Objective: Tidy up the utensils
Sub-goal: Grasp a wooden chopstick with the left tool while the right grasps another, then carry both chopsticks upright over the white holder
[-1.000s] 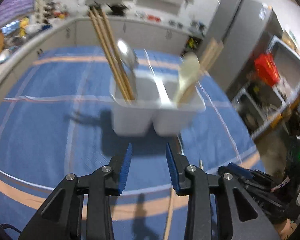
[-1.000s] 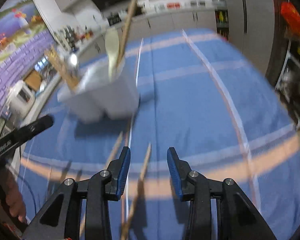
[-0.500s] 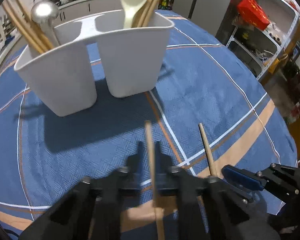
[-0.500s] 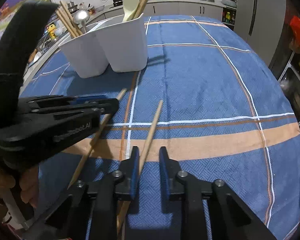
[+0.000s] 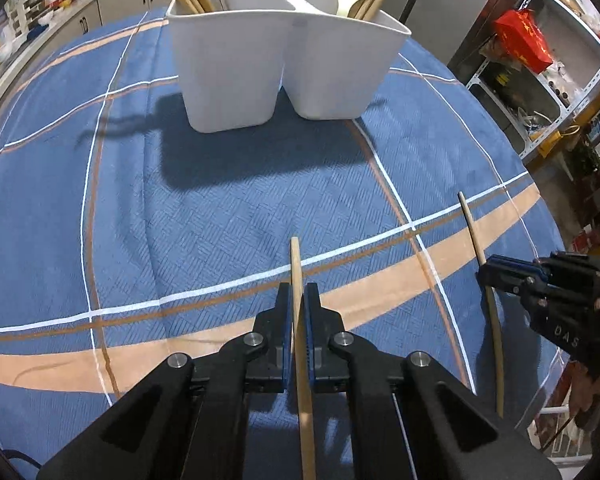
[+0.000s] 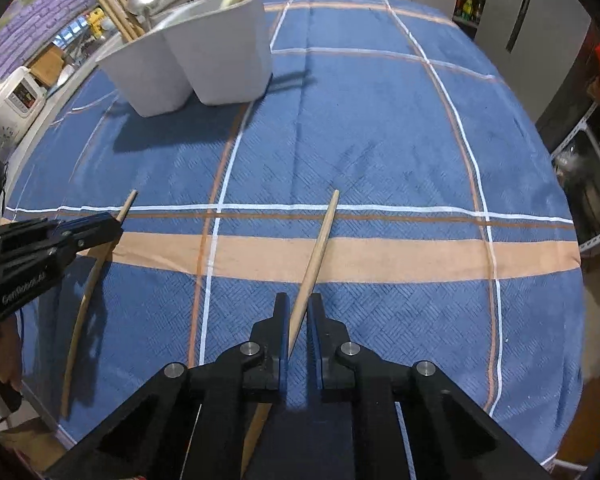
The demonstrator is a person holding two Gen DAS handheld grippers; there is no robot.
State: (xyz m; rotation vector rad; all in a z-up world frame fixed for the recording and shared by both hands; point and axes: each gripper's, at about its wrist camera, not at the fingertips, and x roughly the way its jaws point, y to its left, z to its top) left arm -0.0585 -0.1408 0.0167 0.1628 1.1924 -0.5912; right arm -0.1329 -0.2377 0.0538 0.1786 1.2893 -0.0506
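Pick-up step. Left tool (image 5: 298, 304) clamped on one chopstick (image 5: 296, 264); right tool (image 6: 298, 312), jaws just closing, pinches the other chopstick (image 6: 320, 240). Both sticks low over the worktop's blue cloth (image 5: 220, 220). Next, probably: lift, carry to white caddy (image 5: 284, 60), drop upright.

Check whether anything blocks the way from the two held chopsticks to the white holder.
Nothing visible does. Only bare blue tablecloth lies between the left chopstick, the right chopstick and the white holder.

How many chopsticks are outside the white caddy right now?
2: one chopstick clamped in the left gripper, the other chopstick clamped in the right gripper, both over the tablecloth. None seems hidden.
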